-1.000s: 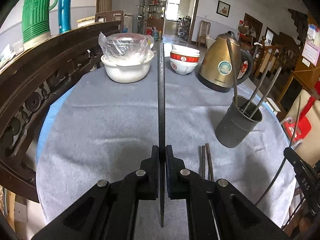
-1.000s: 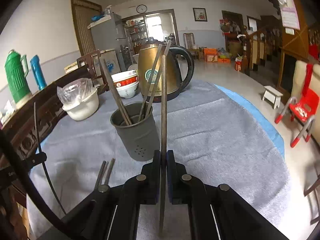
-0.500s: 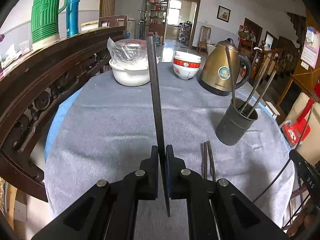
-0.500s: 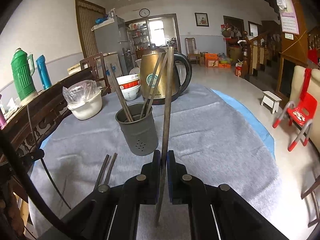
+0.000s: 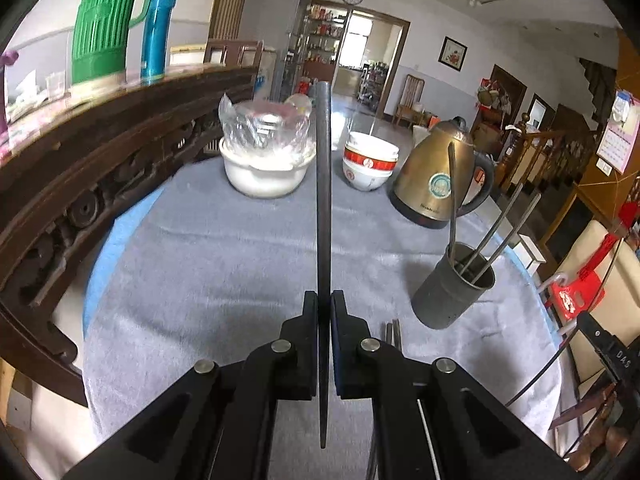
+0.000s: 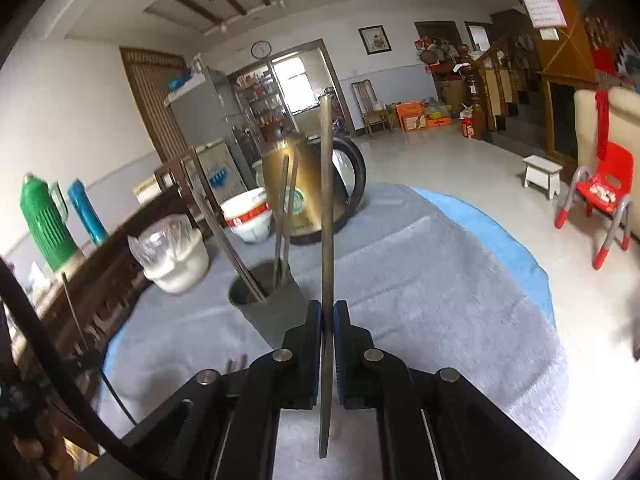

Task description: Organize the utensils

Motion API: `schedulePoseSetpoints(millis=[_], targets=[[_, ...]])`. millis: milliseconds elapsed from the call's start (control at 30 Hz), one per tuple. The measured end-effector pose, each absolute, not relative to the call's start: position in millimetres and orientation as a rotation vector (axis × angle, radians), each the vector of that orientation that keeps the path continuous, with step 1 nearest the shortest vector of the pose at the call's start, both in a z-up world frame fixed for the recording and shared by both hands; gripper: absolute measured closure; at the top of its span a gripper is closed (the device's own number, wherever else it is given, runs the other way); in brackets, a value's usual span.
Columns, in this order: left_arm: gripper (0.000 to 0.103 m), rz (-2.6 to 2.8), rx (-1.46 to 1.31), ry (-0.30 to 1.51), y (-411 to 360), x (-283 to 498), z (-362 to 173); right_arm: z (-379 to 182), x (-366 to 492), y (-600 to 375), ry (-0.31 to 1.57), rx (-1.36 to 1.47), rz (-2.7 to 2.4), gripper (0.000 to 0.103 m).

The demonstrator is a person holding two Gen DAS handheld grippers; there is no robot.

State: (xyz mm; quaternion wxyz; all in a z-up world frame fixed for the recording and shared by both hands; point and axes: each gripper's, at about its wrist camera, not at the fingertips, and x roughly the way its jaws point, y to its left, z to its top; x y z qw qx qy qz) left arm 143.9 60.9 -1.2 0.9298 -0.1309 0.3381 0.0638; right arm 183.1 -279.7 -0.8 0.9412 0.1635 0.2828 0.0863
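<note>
My left gripper [image 5: 325,300] is shut on a dark chopstick [image 5: 323,184] that stands upright between its jaws. My right gripper [image 6: 327,308] is shut on a brownish chopstick [image 6: 327,200], also upright, close to the right of the grey utensil cup [image 6: 266,308]. The cup [image 5: 452,292] holds three chopsticks and stands on the grey cloth to the right of my left gripper. Two more chopsticks [image 5: 394,332] lie flat on the cloth beside the left gripper's right finger; their ends also show in the right wrist view [image 6: 236,364].
A brass kettle [image 5: 436,184], stacked red and white bowls [image 5: 370,166] and a white pot with a plastic bag [image 5: 266,160] stand at the far side of the round table [image 5: 180,248]. A carved wooden rail [image 5: 80,168] runs along the left.
Both grippers have lifted and tilted upward with their chopsticks. The right gripper has come closer to the cup, which now sits lower and partly behind its left finger.
</note>
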Motion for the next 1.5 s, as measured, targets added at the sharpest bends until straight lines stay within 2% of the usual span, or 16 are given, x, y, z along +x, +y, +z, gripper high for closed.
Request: schedulePoseSetpoints(millis=[1500], targets=[[0.097,0.164,-0.281,0.690,63,138,3,-14,184,-265,0.636,0.394,0.261,0.097]])
